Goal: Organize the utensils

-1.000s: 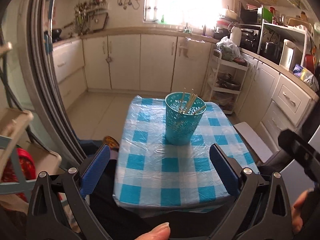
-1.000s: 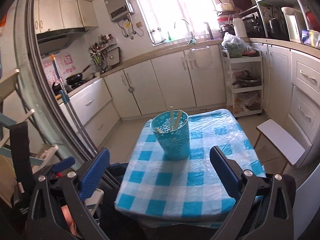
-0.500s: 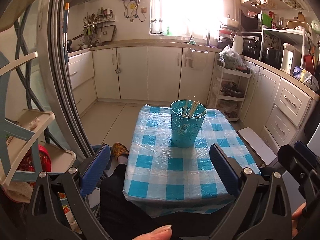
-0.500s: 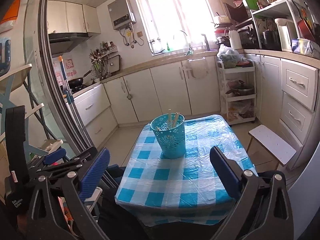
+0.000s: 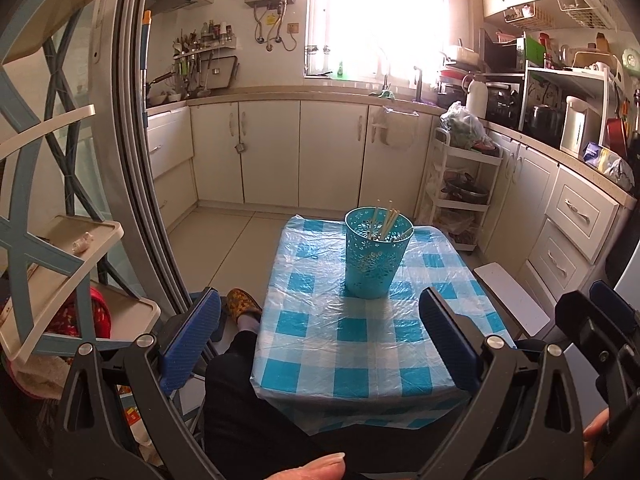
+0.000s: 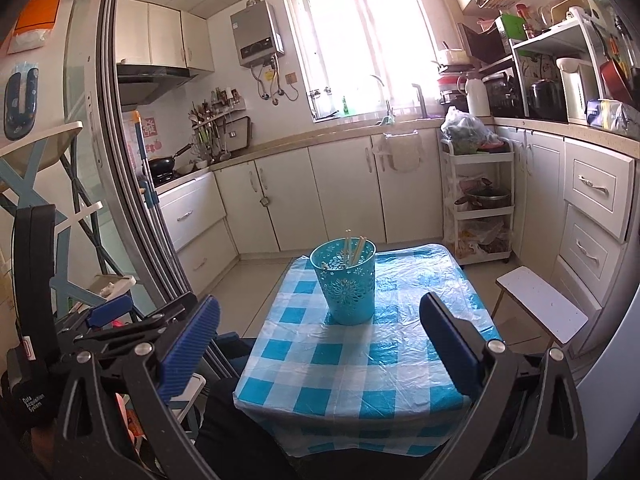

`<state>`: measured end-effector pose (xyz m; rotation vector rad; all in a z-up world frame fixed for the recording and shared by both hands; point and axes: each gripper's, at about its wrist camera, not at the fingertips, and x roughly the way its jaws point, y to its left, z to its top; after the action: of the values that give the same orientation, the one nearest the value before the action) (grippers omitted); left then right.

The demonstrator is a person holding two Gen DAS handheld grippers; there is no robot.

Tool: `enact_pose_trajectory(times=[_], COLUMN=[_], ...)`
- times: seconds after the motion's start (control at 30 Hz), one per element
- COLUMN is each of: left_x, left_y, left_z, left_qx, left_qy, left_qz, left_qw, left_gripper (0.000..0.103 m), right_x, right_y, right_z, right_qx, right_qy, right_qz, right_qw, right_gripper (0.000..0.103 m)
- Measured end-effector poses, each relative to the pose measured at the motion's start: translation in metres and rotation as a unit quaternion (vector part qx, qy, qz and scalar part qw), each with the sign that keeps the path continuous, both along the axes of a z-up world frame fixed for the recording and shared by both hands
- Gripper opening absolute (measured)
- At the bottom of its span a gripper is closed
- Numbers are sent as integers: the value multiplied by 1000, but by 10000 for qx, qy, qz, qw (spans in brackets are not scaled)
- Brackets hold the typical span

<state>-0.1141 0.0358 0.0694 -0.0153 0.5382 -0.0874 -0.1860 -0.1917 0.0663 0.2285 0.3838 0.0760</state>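
A small table (image 5: 360,344) with a blue checked cloth stands in a kitchen. On its far half sits a turquoise cup (image 5: 378,252), chopsticks (image 5: 386,222) leaning upright inside. Both the left claw (image 5: 320,344) and the right claw (image 6: 320,344) hang wide open and empty, level with the near edge; the cup lies straight ahead, about equally far from each.

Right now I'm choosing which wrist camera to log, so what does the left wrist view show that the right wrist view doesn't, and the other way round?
Only the left wrist view shows a foot in a yellow patterned slipper on the floor and a thumb tip at the bottom edge. Only the right wrist view shows the black frying pan on the stove and the orange paper sheet stuck top left. Both show the perforated teal plastic cup of pale wooden chopsticks upright on the blue-and-white checked tablecloth, and each open claw, left and right, empty.
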Motion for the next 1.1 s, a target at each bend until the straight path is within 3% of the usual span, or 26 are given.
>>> enact_pose_trajectory(times=[1.1], left_x=[-14], left_y=[3], left_z=[5], left_qx=[5], left_qy=[-105], left_qz=[28], left_qw=[9999], left_gripper=[96], right_x=[-12], right_y=[6], right_z=[4], right_qx=[-87], right_qy=[-157], right_qz=[-16], right_qw=[9998], right_gripper=[96])
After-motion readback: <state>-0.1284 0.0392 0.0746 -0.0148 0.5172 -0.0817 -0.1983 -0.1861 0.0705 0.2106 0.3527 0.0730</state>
